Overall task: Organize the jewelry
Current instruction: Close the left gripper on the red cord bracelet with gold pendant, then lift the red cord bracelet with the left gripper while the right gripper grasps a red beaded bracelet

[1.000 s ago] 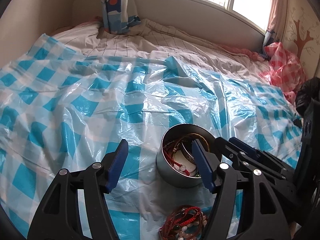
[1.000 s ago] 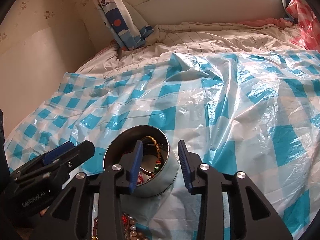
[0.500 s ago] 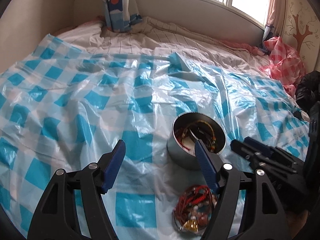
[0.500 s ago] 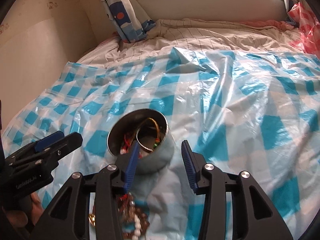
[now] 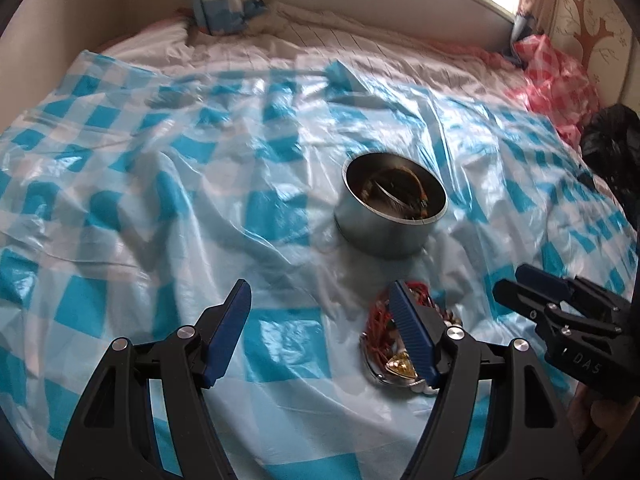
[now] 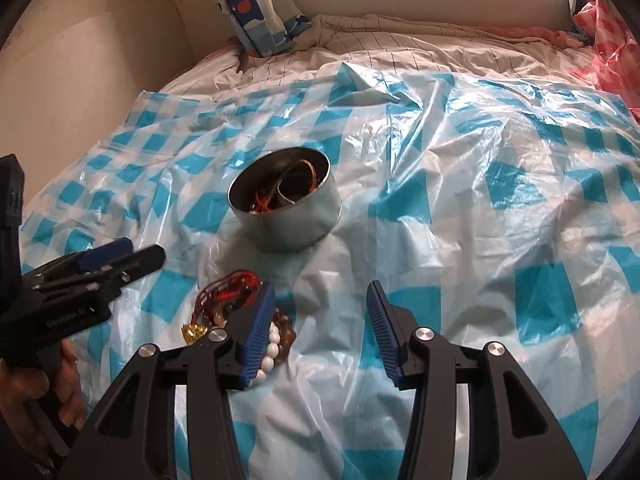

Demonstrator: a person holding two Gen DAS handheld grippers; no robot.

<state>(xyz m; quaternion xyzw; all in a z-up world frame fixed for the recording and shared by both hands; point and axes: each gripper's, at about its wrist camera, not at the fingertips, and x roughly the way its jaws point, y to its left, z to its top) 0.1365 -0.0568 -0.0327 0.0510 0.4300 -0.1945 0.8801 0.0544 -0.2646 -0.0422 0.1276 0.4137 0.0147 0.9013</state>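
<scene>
A round metal tin [image 5: 390,210] [image 6: 286,204] stands on the blue-and-white checked plastic sheet [image 5: 160,200] and holds a bangle, red cords and beads. A loose pile of jewelry [image 5: 394,340] [image 6: 236,312], with red cords, white beads and a gold piece, lies in front of the tin. My left gripper [image 5: 320,312] is open and empty, its right finger over the pile. My right gripper [image 6: 320,312] has nothing between its jaws, which are opening; its left finger covers part of the pile. Each gripper shows at the other view's edge [image 5: 560,312] [image 6: 92,276].
The sheet covers a bed with a striped quilt [image 6: 400,40] behind it. A blue-patterned curtain [image 6: 256,4] hangs at the back corner. A pink checked bag [image 5: 556,76] and a black bag [image 5: 612,140] lie at the right. A hand [image 6: 36,396] holds the left gripper's handle.
Both grippers have pulled back from the tin, which now stands farther off. The right jaws have widened. More of the loose jewelry pile has come into view.
</scene>
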